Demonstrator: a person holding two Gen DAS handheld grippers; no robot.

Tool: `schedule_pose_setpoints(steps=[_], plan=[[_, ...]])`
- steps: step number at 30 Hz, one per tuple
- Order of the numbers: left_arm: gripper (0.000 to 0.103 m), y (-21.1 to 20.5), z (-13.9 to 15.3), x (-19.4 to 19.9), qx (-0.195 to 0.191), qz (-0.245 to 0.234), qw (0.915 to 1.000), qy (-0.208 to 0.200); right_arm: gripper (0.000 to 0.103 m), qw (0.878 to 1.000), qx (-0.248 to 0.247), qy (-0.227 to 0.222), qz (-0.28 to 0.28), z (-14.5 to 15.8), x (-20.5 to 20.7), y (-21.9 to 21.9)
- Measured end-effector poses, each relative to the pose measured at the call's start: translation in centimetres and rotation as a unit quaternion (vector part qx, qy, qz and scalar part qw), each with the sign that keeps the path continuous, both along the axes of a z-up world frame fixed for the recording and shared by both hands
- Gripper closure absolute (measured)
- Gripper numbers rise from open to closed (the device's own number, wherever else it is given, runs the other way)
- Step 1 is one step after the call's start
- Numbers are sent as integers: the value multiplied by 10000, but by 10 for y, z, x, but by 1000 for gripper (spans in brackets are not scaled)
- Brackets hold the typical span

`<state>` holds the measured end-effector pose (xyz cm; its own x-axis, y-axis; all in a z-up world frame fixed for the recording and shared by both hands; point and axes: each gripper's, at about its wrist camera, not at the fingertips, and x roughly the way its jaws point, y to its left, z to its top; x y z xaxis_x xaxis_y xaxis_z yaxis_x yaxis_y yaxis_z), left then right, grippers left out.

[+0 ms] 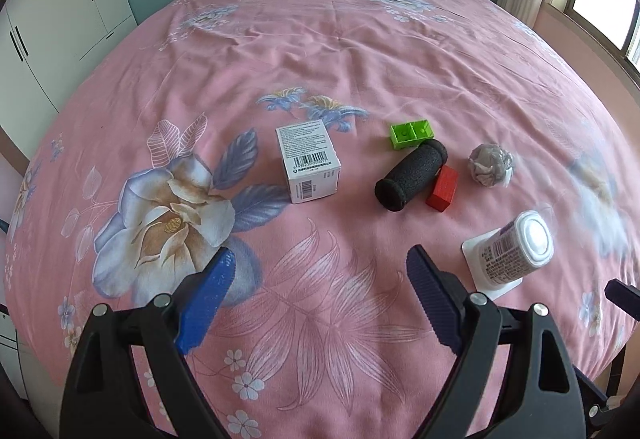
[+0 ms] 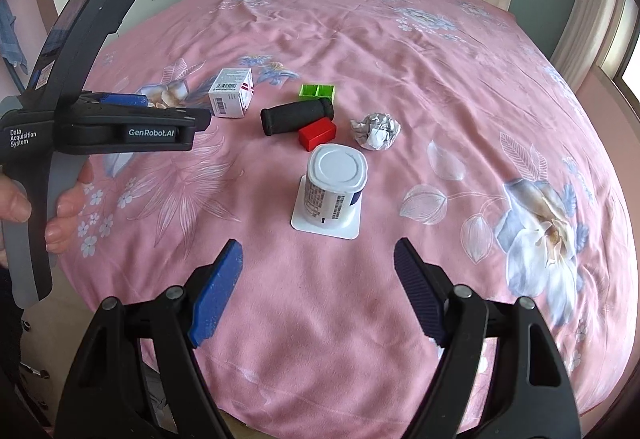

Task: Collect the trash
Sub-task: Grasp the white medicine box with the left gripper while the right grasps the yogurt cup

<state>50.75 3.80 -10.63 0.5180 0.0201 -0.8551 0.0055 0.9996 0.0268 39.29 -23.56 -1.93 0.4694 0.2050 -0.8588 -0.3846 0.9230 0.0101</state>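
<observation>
The left hand-held gripper [image 2: 124, 100] reads "GenRobot.AI" and "Data Acquisition System" along its side, a hand [image 2: 24, 207] wrapped round its handle. The box [image 1: 310, 165] carries barcodes and fine print too small to read; so does the upturned cup [image 2: 334, 191]. All lie on the pink flowered bed [image 1: 320, 39]: box, green block [image 1: 410, 135], black foam roll [image 1: 410, 175] touching a red block [image 1: 442, 189], paper ball [image 1: 490, 164], and cup. Both grippers, the right hand-held gripper [image 2: 318, 291] too, hang open and empty. Nothing blocks the trash.
</observation>
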Motion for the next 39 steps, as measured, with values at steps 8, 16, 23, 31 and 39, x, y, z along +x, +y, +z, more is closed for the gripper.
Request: schedule_pose_setpoints(steps=[8, 16, 23, 31, 39], plan=[[14, 3, -30, 59, -31, 304, 9994, 174, 26, 9995, 163, 274, -76, -38, 45, 5], [14, 9, -58, 106, -45, 763, 9967, 275, 26, 9988, 235, 332, -277, -64, 72, 13], [53, 11, -73, 121, -167, 764, 9962, 371, 39, 9993, 170, 264, -190, -71, 82, 19], [58, 16, -67, 115, -188, 602, 9974, 354, 55, 9989, 263, 353, -128, -73, 85, 15], [58, 12, -22, 78, -48, 260, 9996, 115, 55, 9999, 104, 57, 113, -32, 64, 16]])
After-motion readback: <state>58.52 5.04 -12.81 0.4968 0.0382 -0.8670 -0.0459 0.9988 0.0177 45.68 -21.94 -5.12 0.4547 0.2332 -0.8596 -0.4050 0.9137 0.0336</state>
